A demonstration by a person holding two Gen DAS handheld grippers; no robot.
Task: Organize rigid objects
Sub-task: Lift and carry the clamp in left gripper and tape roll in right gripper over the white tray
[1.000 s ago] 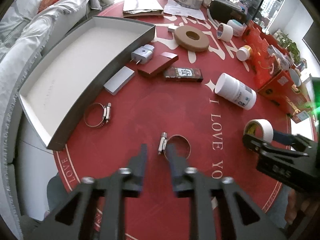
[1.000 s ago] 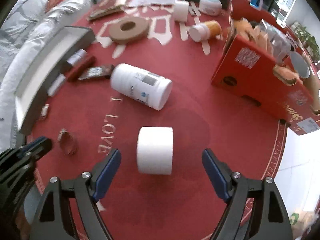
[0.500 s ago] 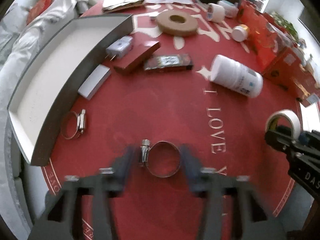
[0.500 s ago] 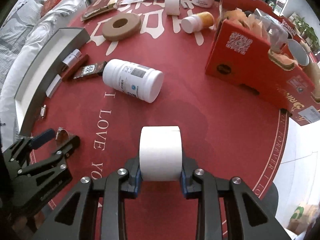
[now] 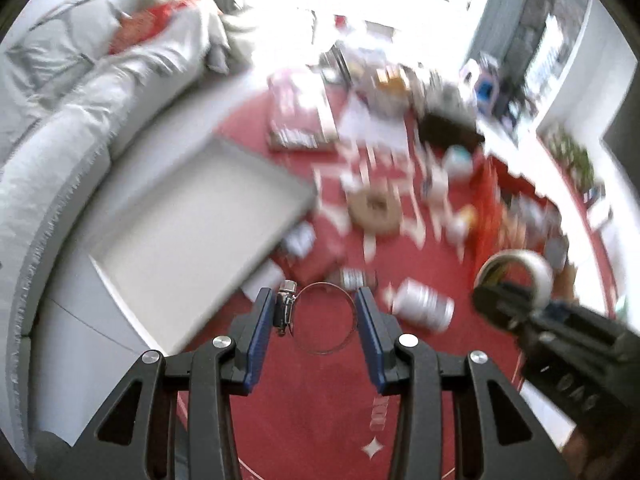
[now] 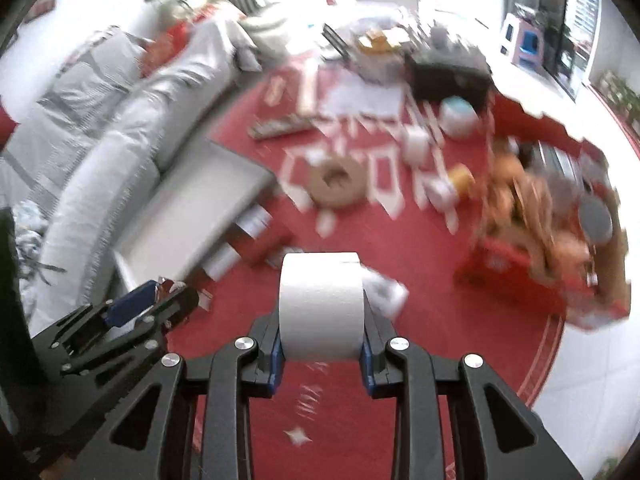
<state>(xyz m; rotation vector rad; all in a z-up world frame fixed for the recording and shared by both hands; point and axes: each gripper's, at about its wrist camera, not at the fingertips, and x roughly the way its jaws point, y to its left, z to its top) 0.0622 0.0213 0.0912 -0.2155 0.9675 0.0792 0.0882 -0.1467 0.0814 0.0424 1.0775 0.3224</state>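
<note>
My left gripper (image 5: 316, 316) is shut on a metal hose clamp (image 5: 320, 318), a wire ring with a screw housing at its left, and holds it above the red tablecloth. My right gripper (image 6: 320, 344) is shut on a white tape roll (image 6: 322, 306) and holds it lifted; that roll and gripper also show in the left wrist view (image 5: 516, 276). The grey open box (image 5: 192, 240) with a white inside lies ahead to the left, also in the right wrist view (image 6: 200, 208). Both views are motion-blurred.
A white pill bottle (image 5: 424, 306) lies on the round red table (image 5: 320, 420). A brown ring (image 5: 374, 208), small jars and a red carton (image 6: 540, 248) stand farther back and right. A grey sofa (image 5: 80, 128) runs along the left.
My left gripper closed on the hose clamp and lifted it. My right gripper lifted the tape roll off the table. Both cameras tilted up toward the room.
</note>
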